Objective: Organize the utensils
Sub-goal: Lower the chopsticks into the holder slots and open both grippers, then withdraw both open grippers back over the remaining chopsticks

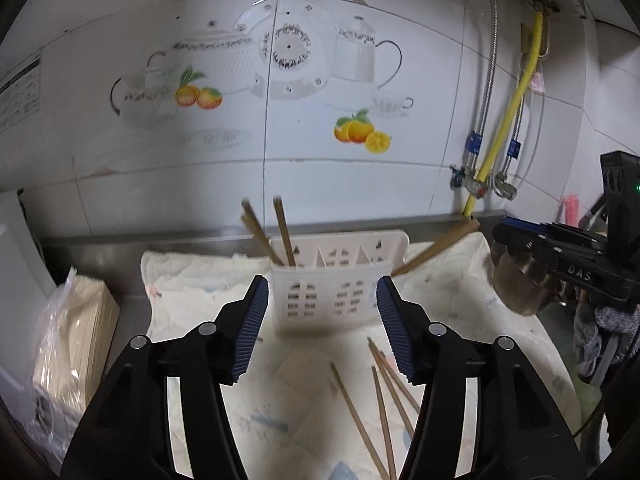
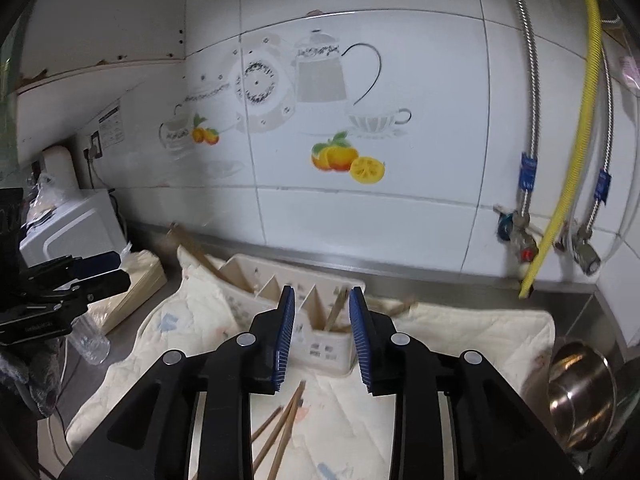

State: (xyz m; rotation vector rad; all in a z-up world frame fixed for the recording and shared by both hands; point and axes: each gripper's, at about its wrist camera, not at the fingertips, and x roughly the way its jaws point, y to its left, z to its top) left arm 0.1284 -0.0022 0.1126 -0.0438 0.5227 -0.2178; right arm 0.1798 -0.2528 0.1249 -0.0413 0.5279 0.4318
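A white slotted utensil holder stands on a pale quilted cloth. Brown chopsticks stand in its left compartment, and another pair leans out to the right. Several loose chopsticks lie on the cloth in front of it. My left gripper is open just before the holder, with nothing between its pads. My right gripper is open over the holder, pads clear of the chopsticks standing in the compartment beyond. More loose chopsticks lie below it.
A steel pot sits at the right edge of the cloth. A bagged pack of wooden sticks lies to the left, near a plastic cup and a white appliance. Hoses and valves hang on the tiled wall.
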